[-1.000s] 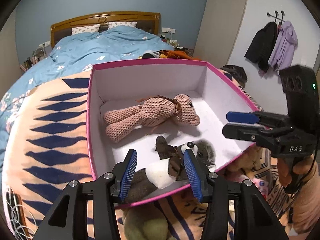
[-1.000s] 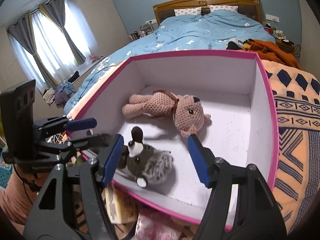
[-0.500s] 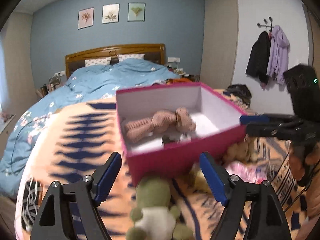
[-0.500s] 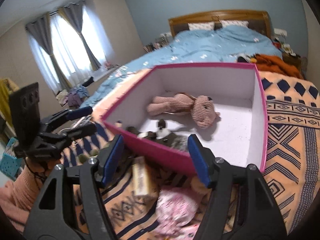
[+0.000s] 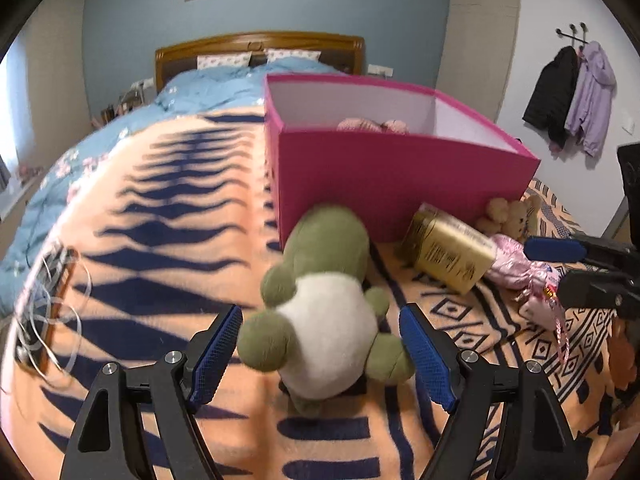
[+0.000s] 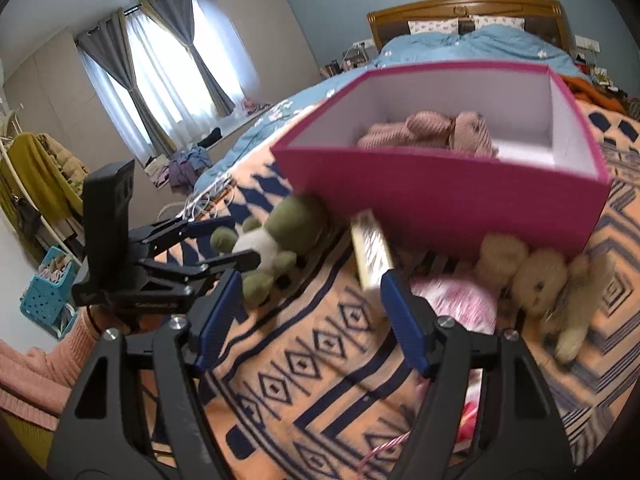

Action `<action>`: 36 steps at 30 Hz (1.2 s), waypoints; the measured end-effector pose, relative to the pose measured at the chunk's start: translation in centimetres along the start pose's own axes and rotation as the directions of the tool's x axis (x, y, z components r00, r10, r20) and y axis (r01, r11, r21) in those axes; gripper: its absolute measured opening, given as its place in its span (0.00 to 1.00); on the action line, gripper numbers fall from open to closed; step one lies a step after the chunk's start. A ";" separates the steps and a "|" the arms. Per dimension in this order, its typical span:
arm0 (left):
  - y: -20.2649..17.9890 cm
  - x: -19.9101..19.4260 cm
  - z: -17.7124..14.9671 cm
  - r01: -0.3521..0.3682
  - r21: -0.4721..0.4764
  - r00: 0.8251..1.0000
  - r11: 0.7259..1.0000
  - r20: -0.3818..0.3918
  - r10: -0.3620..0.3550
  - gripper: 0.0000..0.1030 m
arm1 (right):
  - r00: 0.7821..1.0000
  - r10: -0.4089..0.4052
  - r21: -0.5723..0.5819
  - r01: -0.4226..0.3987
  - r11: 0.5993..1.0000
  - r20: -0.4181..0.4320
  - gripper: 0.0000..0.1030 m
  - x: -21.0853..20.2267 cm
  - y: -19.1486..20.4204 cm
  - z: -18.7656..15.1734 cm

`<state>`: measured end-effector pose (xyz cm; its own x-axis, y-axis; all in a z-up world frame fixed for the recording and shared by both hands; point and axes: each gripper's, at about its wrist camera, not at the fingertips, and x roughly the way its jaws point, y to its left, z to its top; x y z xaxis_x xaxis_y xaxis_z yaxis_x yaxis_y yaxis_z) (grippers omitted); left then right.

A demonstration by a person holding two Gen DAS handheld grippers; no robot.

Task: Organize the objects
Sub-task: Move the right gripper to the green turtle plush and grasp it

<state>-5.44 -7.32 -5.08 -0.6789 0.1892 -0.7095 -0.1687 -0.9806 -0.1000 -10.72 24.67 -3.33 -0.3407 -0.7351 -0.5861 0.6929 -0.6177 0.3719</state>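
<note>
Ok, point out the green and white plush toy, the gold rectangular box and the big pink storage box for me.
Green and white plush toy (image 5: 328, 320), left wrist view, on its white belly.
Gold rectangular box (image 5: 450, 254), left wrist view, on its printed side.
Pink storage box (image 6: 448, 204), right wrist view, on its near outer wall.

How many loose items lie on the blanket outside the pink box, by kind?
Plush toys: 2, green plush and tan teddy
Gold box: 1
Pink wrapped bundle: 1
Total: 4
</note>
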 end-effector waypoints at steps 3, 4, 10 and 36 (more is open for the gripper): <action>0.5 0.6 -0.4 0.018 -0.033 1.000 0.999 -0.016 -0.019 0.79 | 1.000 0.013 0.021 -0.012 1.000 -0.016 0.71 0.5 0.1 -0.8; 0.7 0.7 -0.4 0.022 -0.039 1.000 0.999 -0.017 -0.023 0.79 | 1.000 0.011 0.025 -0.011 1.000 -0.019 0.71 0.6 0.0 -1.0; 0.8 1.2 -0.7 0.118 -0.056 0.992 0.991 -0.036 -0.120 0.56 | 0.999 0.003 0.043 -0.002 0.999 -0.039 0.71 1.0 -0.1 -1.7; -5.7 -3.4 -5.0 0.324 0.291 0.946 0.900 -0.083 -0.314 0.52 | 0.989 0.100 0.088 -0.090 0.992 -0.108 0.71 3.8 -0.8 -1.2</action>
<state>1.36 -2.64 -5.61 -0.5296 0.4822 -0.6979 -0.5798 -0.8063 -0.1171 -11.75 22.72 -6.71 -0.1992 -0.7584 -0.6206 0.6624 -0.5709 0.4851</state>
